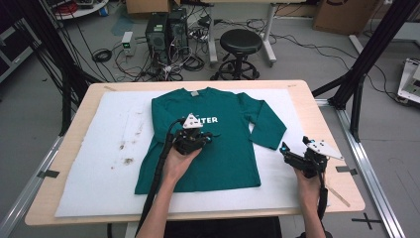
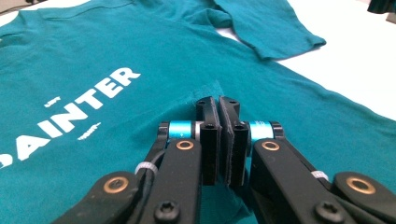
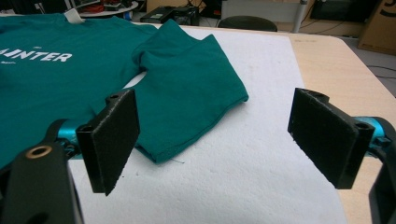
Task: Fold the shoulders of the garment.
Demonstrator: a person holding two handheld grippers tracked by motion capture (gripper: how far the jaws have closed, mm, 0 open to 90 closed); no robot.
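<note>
A teal long-sleeved shirt point(image 1: 225, 161) with white lettering lies flat, front up, on a white mat point(image 1: 119, 193). My left gripper point(image 1: 208, 135) sits over the middle of the shirt's chest. In the left gripper view it point(image 2: 218, 105) is shut, with a small raised ridge of the shirt point(image 2: 208, 91) pinched at its tips. The shirt's right sleeve point(image 1: 266, 126) angles down over the mat. My right gripper point(image 1: 286, 149) is low over the mat just right of the shirt's side edge. Its pads point(image 3: 114, 137) stand wide open, with nothing between them and the sleeve cuff point(image 3: 196, 107) lying just ahead.
The mat covers most of a wooden table point(image 1: 332, 129); brown stains point(image 1: 126, 157) mark its left part. Beyond the table's far edge stand a black stool point(image 1: 240, 44), computer towers point(image 1: 166, 29) and floor cables. Black frame posts point(image 1: 364, 64) rise at the right.
</note>
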